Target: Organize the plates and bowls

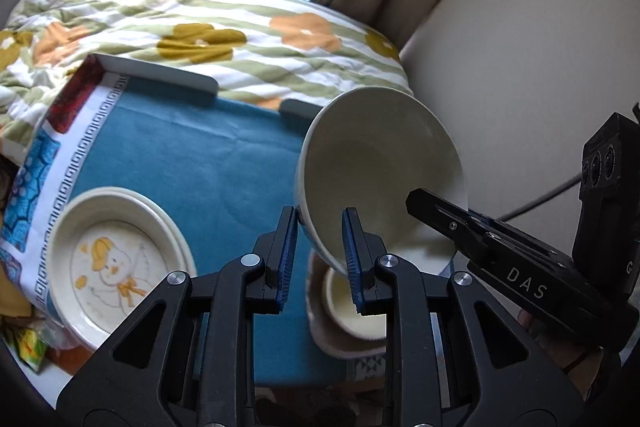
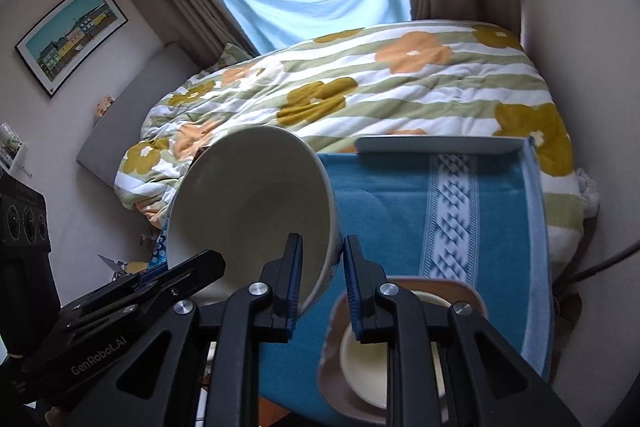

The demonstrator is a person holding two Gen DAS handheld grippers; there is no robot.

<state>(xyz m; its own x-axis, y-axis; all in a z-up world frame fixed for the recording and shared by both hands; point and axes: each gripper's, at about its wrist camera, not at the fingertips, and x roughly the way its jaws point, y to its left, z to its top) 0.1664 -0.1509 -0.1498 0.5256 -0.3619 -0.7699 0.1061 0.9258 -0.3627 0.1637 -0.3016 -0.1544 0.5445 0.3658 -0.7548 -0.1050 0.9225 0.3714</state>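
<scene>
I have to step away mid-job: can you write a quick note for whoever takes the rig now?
Left gripper and right gripper: both shut on the rim of the large cream ceramic bowl, held tilted above the blue cloth.
Below it: small cream bowl nested in a brown dish.
Cream plates with a duck picture: stacked at the left.
Left: set the large bowl down.

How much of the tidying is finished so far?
Done: duck plate sits stacked on another plate. In hand: both tongs, left and right, grip the big white bowl above the table. Left: landing it, perhaps with the small bowl on the brown plate.
</scene>
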